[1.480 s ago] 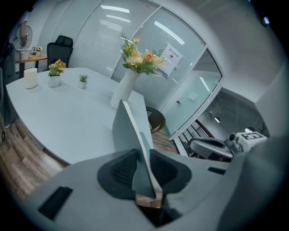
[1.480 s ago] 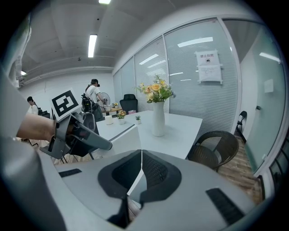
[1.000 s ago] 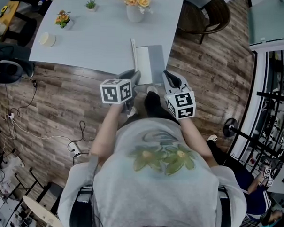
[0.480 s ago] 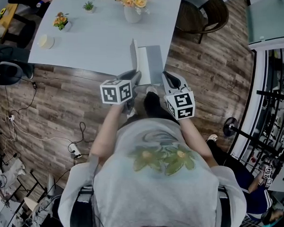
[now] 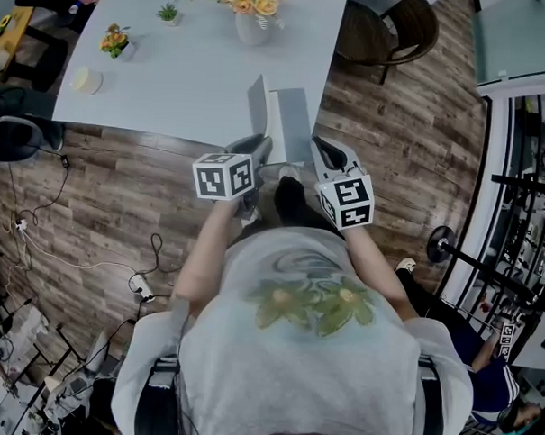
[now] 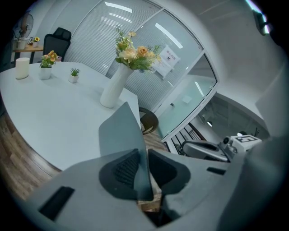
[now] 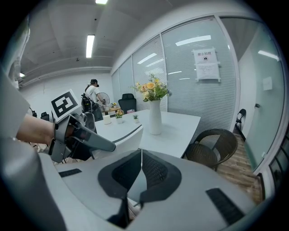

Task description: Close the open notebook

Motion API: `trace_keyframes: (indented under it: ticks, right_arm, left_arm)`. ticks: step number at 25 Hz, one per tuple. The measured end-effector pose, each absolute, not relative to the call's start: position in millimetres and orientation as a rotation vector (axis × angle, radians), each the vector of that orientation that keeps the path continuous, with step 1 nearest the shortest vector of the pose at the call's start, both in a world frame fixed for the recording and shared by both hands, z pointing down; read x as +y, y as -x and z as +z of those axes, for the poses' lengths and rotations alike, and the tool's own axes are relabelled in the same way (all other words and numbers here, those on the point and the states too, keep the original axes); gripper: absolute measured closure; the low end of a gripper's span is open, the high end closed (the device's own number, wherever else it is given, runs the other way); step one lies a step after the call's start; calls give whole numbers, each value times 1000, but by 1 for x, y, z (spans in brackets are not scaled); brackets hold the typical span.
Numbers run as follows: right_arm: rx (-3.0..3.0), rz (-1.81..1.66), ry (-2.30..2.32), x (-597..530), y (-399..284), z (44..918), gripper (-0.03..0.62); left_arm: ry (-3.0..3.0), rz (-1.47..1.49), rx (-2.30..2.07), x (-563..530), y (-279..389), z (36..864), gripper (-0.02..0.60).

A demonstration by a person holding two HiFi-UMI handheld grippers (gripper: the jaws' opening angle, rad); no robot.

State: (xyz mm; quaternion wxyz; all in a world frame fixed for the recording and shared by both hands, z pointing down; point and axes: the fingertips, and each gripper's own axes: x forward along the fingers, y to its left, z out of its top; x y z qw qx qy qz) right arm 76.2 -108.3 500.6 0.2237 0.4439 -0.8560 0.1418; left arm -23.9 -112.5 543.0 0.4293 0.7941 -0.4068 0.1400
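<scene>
The grey notebook sits at the near edge of the white table, with its right half flat on the top. Its left cover stands lifted and tilted, leaving the book half open.

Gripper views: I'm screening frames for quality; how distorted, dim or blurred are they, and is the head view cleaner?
Left gripper view: heavy fisheye, black corners, the notebook cover soft up close. Right gripper view: same bending, a glaring ceiling lamp. Head view: sharp, evenly lit table, few shadows.
</scene>
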Motion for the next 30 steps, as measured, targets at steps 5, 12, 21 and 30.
trace_keyframes:
  ticks: [5, 12, 21, 30]
  right_arm:
    - [-2364, 394, -1219, -112, -80, 502, 574]
    - [-2374, 392, -1212, -121, -83, 502, 574]
    - [-2383, 390, -1194, -129, -91, 503, 573]
    - [-2385, 390, -1180, -137, -103, 505, 574]
  left_arm:
    - [-1987, 365, -1002, -115, 16, 545, 512]
    - [-1982, 381, -993, -117, 6, 548, 512]
    - [-1980, 409, -994, -119, -8, 554, 511]
    - [-1971, 448, -991, -122, -23, 561, 511]
